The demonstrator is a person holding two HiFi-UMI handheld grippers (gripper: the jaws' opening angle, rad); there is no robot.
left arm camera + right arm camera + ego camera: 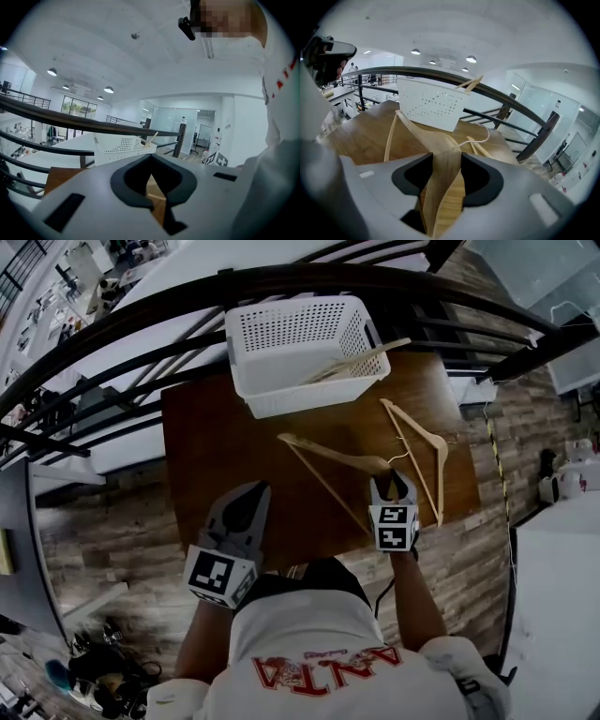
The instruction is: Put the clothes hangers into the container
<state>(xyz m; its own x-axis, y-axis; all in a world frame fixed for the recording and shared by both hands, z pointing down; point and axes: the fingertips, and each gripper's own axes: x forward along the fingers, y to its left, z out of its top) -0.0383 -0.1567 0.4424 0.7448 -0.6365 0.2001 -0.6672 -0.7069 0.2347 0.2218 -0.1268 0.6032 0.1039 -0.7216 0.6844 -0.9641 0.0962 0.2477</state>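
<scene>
Clothes hanger (328, 457), wooden, was pinched near its hook by the right tool (394, 486), in front of the white perforated basket (291, 310). Left tool (246, 502) was pressed together, empty. A second hanger (361, 360) poked out of the basket; a third hanger (427, 442) lay on the counter (206, 456) before the basket's right corner. Step looked like carry-to-basket; next: clear the rim, then release.

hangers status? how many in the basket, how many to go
Done: one hanger lies in the white basket. In hand: the right gripper grips a second hanger near its hook. Left: a third hanger on the table.
</scene>
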